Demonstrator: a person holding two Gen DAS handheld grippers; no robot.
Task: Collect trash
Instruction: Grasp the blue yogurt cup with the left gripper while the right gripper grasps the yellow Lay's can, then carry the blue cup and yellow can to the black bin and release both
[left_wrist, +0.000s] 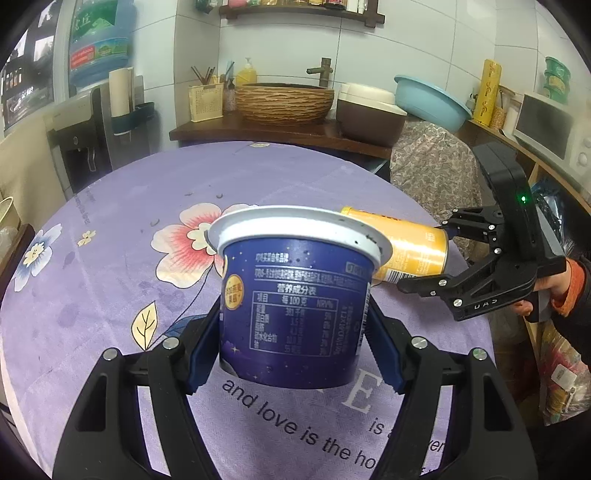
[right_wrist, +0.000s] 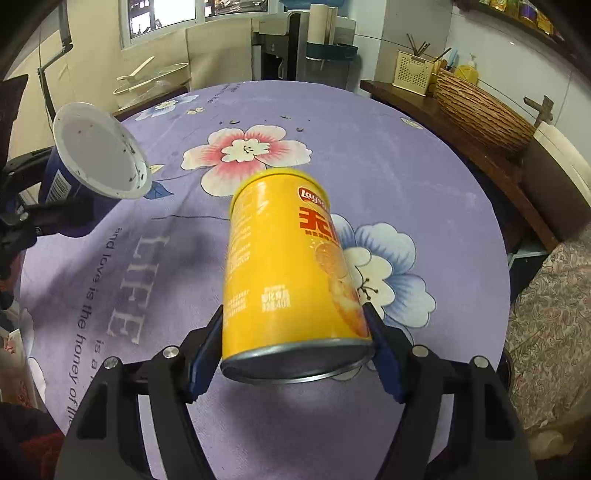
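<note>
A dark blue yogurt cup (left_wrist: 295, 280) with a white rim sits upright between the blue pads of my left gripper (left_wrist: 293, 317), which is shut on its sides and holds it above the purple flowered tablecloth (left_wrist: 110, 277). In the right wrist view the cup (right_wrist: 99, 155) hangs at the far left with its white inside showing. A yellow Lay's crisp can (right_wrist: 280, 251) is tilted in my right gripper (right_wrist: 295, 314), whose pads are shut on its lower end near the metal base. In the left wrist view the can (left_wrist: 406, 240) sticks out behind the cup, with the right gripper (left_wrist: 421, 254) on it.
Small dark crumbs (left_wrist: 221, 195) lie on the far part of the round table. Behind it stands a wooden counter with a woven basin (left_wrist: 284, 99), a brown bin (left_wrist: 369, 118) and a blue bowl (left_wrist: 432, 99). A water dispenser (left_wrist: 85, 140) stands on the left, a cloth-covered seat (left_wrist: 436, 173) on the right.
</note>
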